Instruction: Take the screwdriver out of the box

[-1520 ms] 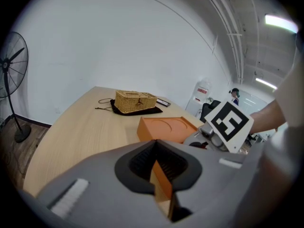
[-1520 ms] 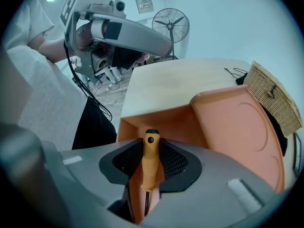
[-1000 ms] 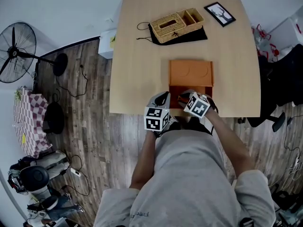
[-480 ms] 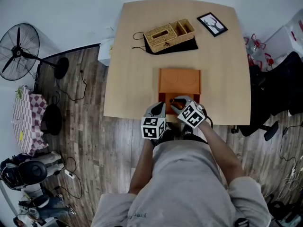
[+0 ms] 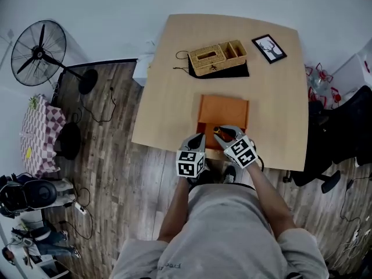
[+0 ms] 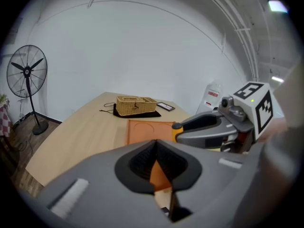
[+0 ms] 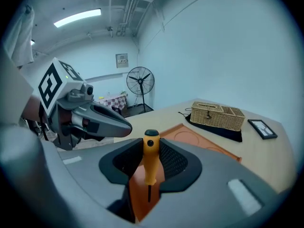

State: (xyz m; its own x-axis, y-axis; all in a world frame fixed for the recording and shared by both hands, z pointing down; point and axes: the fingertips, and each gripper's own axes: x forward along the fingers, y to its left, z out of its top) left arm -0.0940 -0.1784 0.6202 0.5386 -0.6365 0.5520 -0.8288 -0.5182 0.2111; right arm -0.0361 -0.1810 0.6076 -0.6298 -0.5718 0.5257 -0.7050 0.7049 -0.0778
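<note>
The orange box (image 5: 224, 107) lies open near the table's front edge. My right gripper (image 5: 224, 134) hangs over its near end, shut on the screwdriver (image 7: 150, 159), whose orange handle with a black cap stands upright between the pads, its thin shaft pointing down. The handle's end also shows in the left gripper view, screwdriver (image 6: 176, 130), beside the box (image 6: 149, 129). My left gripper (image 5: 196, 142) is just left of the box at the table edge, its jaws together with nothing between them (image 6: 159, 177).
A wicker basket (image 5: 218, 57) on a black cloth and a small picture frame (image 5: 268, 48) sit at the table's far side. A standing fan (image 5: 40, 54) is on the floor at left, a dark office chair (image 5: 343, 129) at right.
My right gripper has lifted out of the box with the screwdriver in its jaws. The left gripper has shifted only a little beside it.
</note>
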